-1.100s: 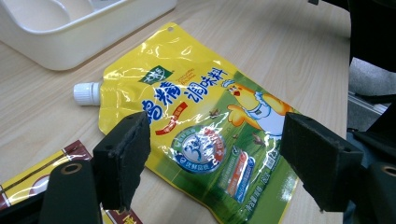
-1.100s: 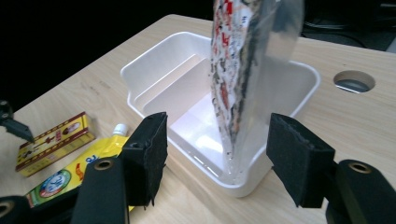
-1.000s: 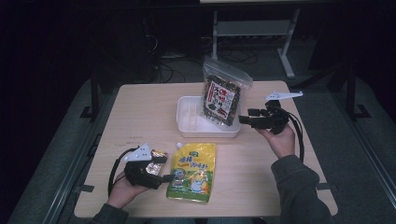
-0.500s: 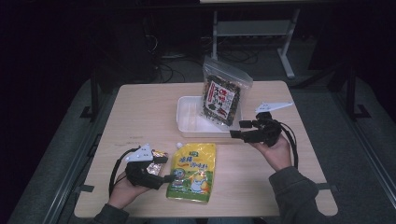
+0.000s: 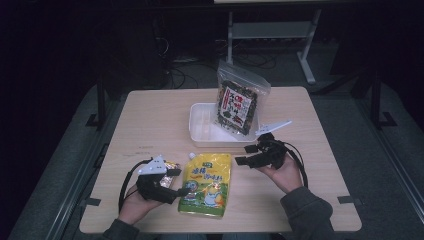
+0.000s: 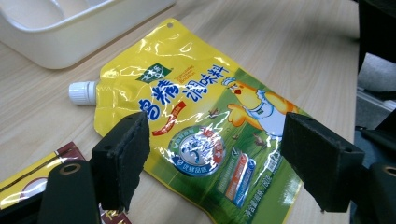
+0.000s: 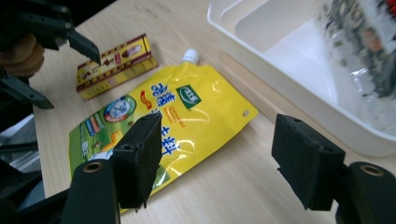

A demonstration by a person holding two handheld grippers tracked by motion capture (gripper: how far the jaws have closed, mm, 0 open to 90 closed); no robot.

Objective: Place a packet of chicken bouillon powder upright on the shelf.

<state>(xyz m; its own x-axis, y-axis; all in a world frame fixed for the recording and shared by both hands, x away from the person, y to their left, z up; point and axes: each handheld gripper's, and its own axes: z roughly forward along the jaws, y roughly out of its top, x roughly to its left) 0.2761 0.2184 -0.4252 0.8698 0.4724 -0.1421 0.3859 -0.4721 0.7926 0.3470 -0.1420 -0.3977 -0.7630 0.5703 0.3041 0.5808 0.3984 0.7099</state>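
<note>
yellow spouted pouch [image 5: 206, 183] lies flat, cap toward the white tray [image 5: 200, 130]; both hand-held grippers gape empty.

Snack bag [image 7: 359, 60] blurred, cut off at the frame's edge.

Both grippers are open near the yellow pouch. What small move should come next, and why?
Probably ease the left gripper forward and close it on the yellow pouch. Its jaws stand open at the pouch's edge, the pouch lies flat and free on the table, and the right gripper hangs open above, apart from it.
</note>
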